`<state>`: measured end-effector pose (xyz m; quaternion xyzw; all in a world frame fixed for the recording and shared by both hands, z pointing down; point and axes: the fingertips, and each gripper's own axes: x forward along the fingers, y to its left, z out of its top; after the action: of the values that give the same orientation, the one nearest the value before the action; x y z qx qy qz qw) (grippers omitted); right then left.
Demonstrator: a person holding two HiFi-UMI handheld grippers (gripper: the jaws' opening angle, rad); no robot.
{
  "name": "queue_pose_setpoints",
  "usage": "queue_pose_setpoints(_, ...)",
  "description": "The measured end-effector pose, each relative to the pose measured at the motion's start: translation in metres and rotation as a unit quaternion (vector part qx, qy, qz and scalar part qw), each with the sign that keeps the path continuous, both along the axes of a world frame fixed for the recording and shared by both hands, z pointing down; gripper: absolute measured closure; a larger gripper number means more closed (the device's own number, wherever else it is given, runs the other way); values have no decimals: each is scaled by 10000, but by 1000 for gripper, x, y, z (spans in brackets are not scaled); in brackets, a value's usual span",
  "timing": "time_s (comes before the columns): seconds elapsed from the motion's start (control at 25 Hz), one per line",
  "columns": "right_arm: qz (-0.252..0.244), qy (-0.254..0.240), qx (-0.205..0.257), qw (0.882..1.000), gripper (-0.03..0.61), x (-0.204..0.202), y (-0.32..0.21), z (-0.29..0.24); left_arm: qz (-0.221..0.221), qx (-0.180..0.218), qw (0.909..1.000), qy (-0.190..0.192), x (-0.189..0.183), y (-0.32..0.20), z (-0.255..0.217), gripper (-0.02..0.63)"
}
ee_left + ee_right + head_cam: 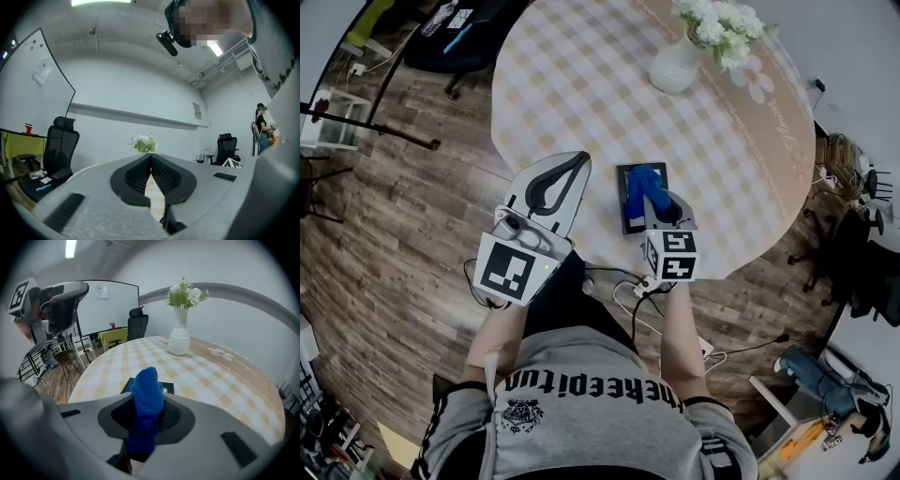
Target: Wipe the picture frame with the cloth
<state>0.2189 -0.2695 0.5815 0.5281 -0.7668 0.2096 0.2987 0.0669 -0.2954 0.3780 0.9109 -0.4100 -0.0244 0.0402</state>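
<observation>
R tongs (149,405) clamp blue cloth (146,384) over, maybe touching, picture frame (627,223); L tongs (151,159) together, empty.

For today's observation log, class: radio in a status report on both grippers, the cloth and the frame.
Left gripper shut, empty. Right gripper shut on blue cloth, above picture frame lying flat on table. Vase well beyond; nothing in the way.

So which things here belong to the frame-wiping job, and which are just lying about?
Job in hand:
blue cloth, clamped in the right gripper
picture frame, flat on the table

Lying about:
vase of flowers
office chair
whiteboard
left gripper, fingers shut on nothing
</observation>
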Motion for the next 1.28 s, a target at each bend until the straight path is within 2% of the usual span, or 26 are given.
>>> queue_pose_setpoints(0.48, -380, -74, 27, 9992, 492, -42, -4, -6, -11, -10, 10000, 13, -10, -4, -3, 597)
queue_pose_setpoints(1.28, -432, 41, 30, 9991, 492, -29, 43, -14, 19, 44, 9999, 116, -2, 29, -5, 597)
